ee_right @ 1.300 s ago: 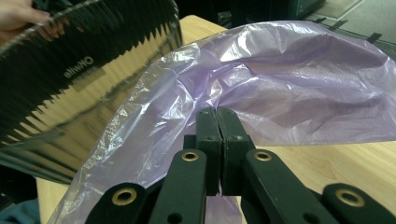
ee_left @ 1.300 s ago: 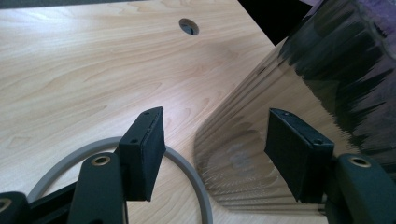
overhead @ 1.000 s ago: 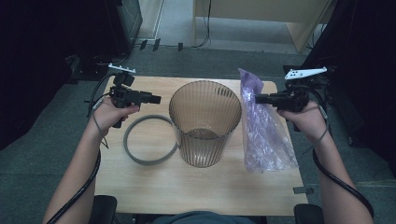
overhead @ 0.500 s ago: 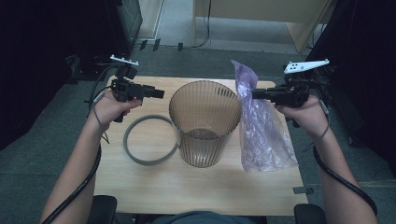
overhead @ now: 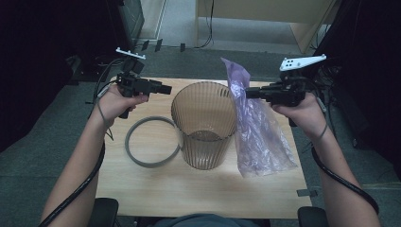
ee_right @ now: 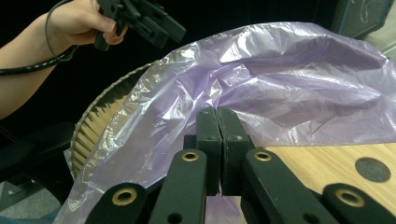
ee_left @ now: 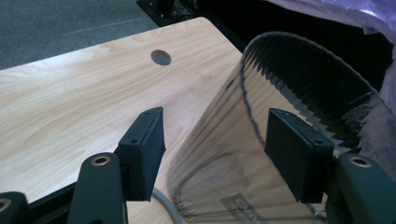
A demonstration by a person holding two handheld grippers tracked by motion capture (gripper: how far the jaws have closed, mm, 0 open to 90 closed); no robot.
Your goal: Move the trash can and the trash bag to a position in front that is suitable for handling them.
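Observation:
A ribbed, see-through brown bin (overhead: pixel 203 125) stands upright at the middle of the wooden table (overhead: pixel 156 189). To its left a grey ring (overhead: pixel 151 142) lies flat. My right gripper (overhead: pixel 248 93) is shut on a purple plastic bag (overhead: pixel 257 132), holding its upper part above the table beside the bin's right rim; the bag's lower end rests on the table. In the right gripper view the jaws (ee_right: pixel 217 116) pinch the bag (ee_right: pixel 289 70), with the bin rim (ee_right: pixel 100 116) behind. My left gripper (overhead: pixel 165 89) hovers open, left of the bin, nothing between its jaws (ee_left: pixel 219 140).
A round cable hole (ee_left: pixel 160 57) sits near the table's far left edge. Grey carpet surrounds the table, with dark furniture at both sides and a wooden cabinet (overhead: pixel 265 19) at the back. Cables trail from both grippers along the forearms.
Both hands have risen a little. The right gripper has lifted the top of the purple bag higher beside the bin. Bin and ring have not moved.

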